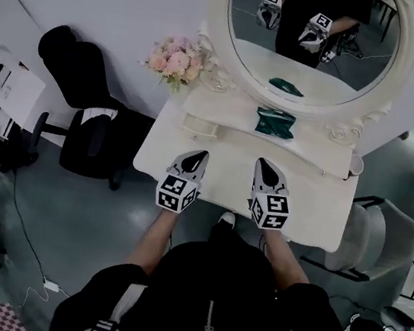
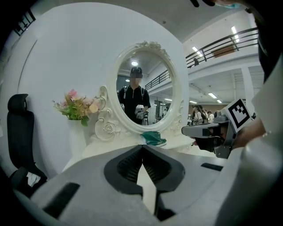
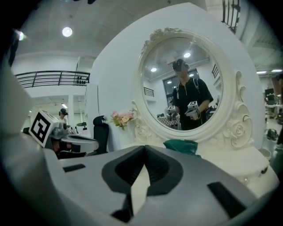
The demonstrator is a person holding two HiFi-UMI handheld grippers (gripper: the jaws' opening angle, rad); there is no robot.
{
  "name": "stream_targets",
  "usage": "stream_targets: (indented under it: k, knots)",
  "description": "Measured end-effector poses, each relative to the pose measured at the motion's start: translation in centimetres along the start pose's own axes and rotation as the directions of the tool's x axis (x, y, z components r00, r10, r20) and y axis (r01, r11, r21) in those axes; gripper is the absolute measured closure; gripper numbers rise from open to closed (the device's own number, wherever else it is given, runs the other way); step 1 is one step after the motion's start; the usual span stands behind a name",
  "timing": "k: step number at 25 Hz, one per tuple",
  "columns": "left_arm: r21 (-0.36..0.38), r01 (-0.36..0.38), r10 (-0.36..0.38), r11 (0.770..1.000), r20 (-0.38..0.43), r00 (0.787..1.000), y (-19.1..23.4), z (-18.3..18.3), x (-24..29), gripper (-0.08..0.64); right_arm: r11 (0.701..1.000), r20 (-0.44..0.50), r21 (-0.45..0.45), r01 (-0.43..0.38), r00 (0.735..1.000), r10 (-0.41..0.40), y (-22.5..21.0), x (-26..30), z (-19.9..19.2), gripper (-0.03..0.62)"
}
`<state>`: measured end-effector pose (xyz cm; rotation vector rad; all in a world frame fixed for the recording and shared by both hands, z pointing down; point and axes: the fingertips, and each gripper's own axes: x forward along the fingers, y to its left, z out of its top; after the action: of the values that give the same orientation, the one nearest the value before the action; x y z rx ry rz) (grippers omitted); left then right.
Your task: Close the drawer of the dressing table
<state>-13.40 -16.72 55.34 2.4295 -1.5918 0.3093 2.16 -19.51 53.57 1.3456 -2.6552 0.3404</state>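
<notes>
White dressing table: left hand-held gripper, right hand-held gripper closed, empty, over front edge; bare top ahead.

Your dressing table carries an oval mirror at the back, pink flowers at its left corner, and a green packet on its raised shelf.

Black zip jacket, grey tools, marker cubes
</notes>
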Motion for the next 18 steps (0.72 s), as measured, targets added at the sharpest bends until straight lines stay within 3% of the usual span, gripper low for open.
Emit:
stream_targets:
  k: [12, 18]
  knots:
    - [0.016, 0.102, -0.102, 0.995, -0.002, 0.995, 0.5, 2.8, 10.2, 0.555, 0.993, 0.000, 0.024, 0.115, 0.993, -0.115, -8.0, 3.7, 1.5, 0.591]
    - [0.026, 0.154, -0.154, 0.988, -0.005, 0.988, 0.4, 3.7, 12.5, 0.555, 0.986, -0.004, 0.029, 0.161, 0.987, -0.161, -9.5, 4.1, 2.3, 0.591]
